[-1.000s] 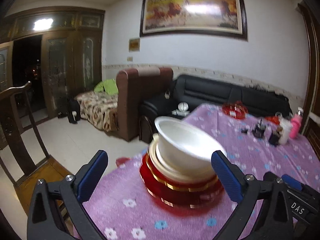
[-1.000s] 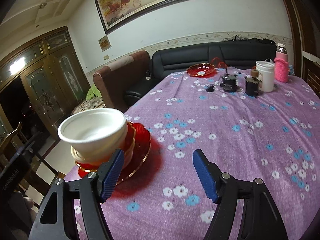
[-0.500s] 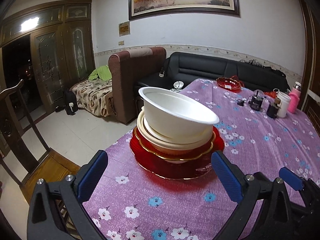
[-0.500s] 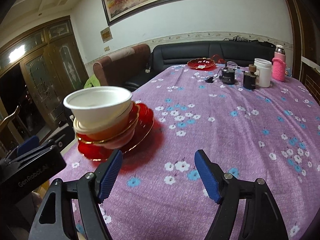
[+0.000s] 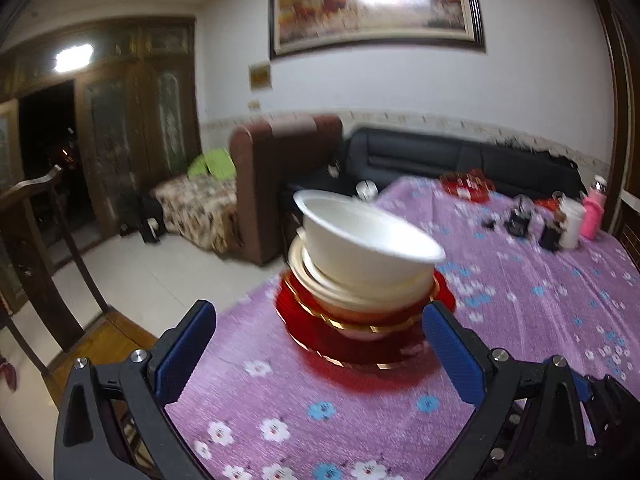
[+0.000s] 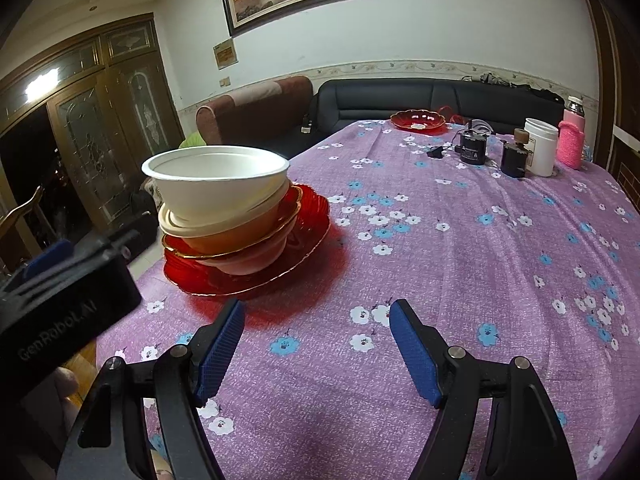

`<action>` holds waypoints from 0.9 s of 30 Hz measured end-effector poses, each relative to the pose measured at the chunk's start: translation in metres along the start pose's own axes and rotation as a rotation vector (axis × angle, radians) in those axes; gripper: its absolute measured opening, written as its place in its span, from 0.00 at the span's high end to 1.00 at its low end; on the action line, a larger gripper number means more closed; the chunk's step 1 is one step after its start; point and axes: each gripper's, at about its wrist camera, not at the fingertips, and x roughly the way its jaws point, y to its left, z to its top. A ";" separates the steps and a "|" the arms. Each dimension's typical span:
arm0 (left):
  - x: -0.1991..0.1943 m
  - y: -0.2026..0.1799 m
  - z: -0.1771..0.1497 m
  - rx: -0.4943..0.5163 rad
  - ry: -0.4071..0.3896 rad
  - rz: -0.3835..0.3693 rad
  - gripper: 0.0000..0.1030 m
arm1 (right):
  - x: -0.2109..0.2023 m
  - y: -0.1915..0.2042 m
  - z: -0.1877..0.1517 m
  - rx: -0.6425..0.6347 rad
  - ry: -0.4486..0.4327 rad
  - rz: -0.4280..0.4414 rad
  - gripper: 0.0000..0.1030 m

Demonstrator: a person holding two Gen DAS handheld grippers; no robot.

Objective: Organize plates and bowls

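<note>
A: How are the two grippers?

B: The left gripper (image 5: 316,354) has its jaws wide apart and holds nothing; the stack of dishes stands just in front, between the lines of its blue pads (image 5: 186,350). The right gripper (image 6: 316,350) is spread too, empty, above the flowered purple cloth (image 6: 460,264) of the desk; the stack is to its front left.

A: What is in the stack?

B: A white bowl (image 6: 216,182) on top, tilted; under it a cream bowl (image 6: 232,226), then a gold-rimmed bowl (image 6: 248,258), all on a red plate (image 6: 308,220) near the desk corner; the left view is blurred, so the lower layers there I cannot separate well.

A: And farther away?

B: At the far end another red dish (image 6: 418,120); near it a white jar (image 6: 541,146), a pink bottle (image 6: 570,138) and small dark items; behind the desk a black sofa (image 6: 420,96).
</note>
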 end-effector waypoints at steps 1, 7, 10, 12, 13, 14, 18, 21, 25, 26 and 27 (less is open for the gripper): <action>-0.005 0.001 0.000 0.000 -0.030 0.015 0.00 | 0.000 0.001 0.000 -0.003 0.001 0.001 0.23; -0.010 -0.004 0.003 0.020 -0.052 0.059 0.00 | 0.003 0.009 -0.001 -0.026 0.011 0.017 0.23; -0.008 -0.004 0.002 0.030 -0.027 0.067 0.00 | 0.003 0.011 -0.001 -0.037 0.010 0.021 0.23; -0.008 -0.005 0.001 0.023 -0.018 0.066 0.00 | 0.003 0.013 -0.002 -0.041 0.012 0.026 0.23; -0.007 -0.004 0.001 0.021 -0.013 0.062 0.00 | 0.003 0.013 -0.002 -0.041 0.013 0.028 0.23; -0.006 -0.005 0.001 0.024 -0.004 0.055 0.00 | 0.004 0.013 -0.003 -0.042 0.014 0.029 0.23; -0.002 -0.010 0.000 0.046 0.017 0.041 0.00 | 0.005 0.013 -0.004 -0.042 0.017 0.035 0.23; 0.001 -0.011 -0.002 0.041 0.035 0.032 0.00 | 0.007 0.014 -0.004 -0.046 0.021 0.036 0.23; 0.010 -0.011 -0.003 0.039 0.080 0.007 0.00 | 0.009 0.015 -0.005 -0.050 0.027 0.038 0.23; 0.012 -0.011 -0.004 0.037 0.092 0.000 0.00 | 0.010 0.015 -0.005 -0.051 0.029 0.038 0.23; 0.015 -0.010 -0.004 0.031 0.111 -0.013 0.00 | 0.011 0.014 -0.005 -0.050 0.030 0.039 0.23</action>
